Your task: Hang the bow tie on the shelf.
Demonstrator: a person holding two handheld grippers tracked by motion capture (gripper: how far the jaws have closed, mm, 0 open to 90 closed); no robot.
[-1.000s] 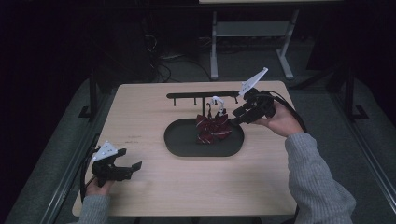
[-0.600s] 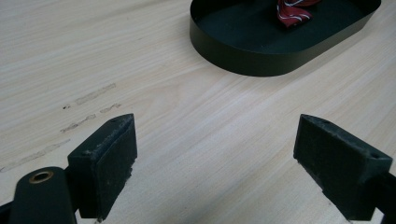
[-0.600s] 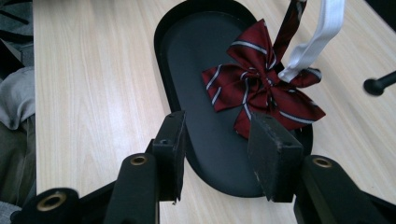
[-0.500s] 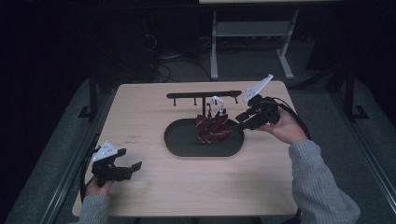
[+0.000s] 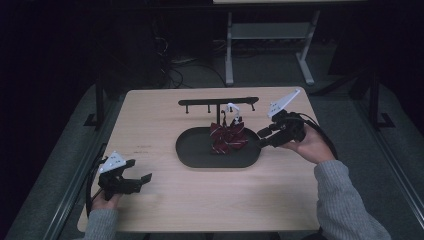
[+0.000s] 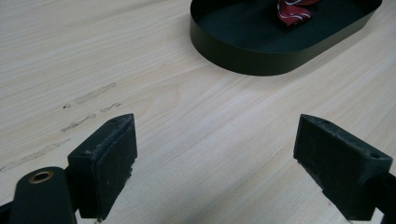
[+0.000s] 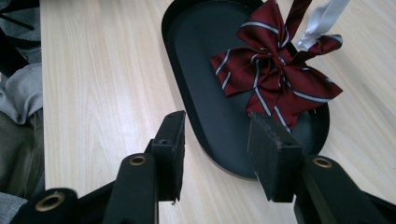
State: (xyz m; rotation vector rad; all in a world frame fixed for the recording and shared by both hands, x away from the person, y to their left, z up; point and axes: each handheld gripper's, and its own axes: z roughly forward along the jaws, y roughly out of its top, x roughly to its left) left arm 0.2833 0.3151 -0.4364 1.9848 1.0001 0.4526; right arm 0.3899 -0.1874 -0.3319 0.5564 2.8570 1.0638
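A dark red bow tie with white stripes [image 5: 227,137] [image 7: 273,77] hangs by a white strap [image 7: 322,21] from a black bar rack [image 5: 218,102], its lower part resting in a black oval tray [image 5: 195,150]. My right gripper [image 5: 263,137] [image 7: 215,151] is open at the tray's right end, just beside the bow, with nothing between its jaws. My left gripper [image 5: 142,178] [image 6: 215,163] is open near the table's front left corner, low over bare wood, and the tray [image 6: 261,51] lies ahead of it.
The wooden table [image 5: 165,120] has faint scuff marks [image 6: 88,105] near the left gripper. A grey sleeve [image 5: 345,200] reaches in from the lower right. A white shelf frame [image 5: 270,35] stands on the floor behind the table.
My right gripper has drawn back from the bow to the tray's right end and sunk lower. The left gripper has stayed put.
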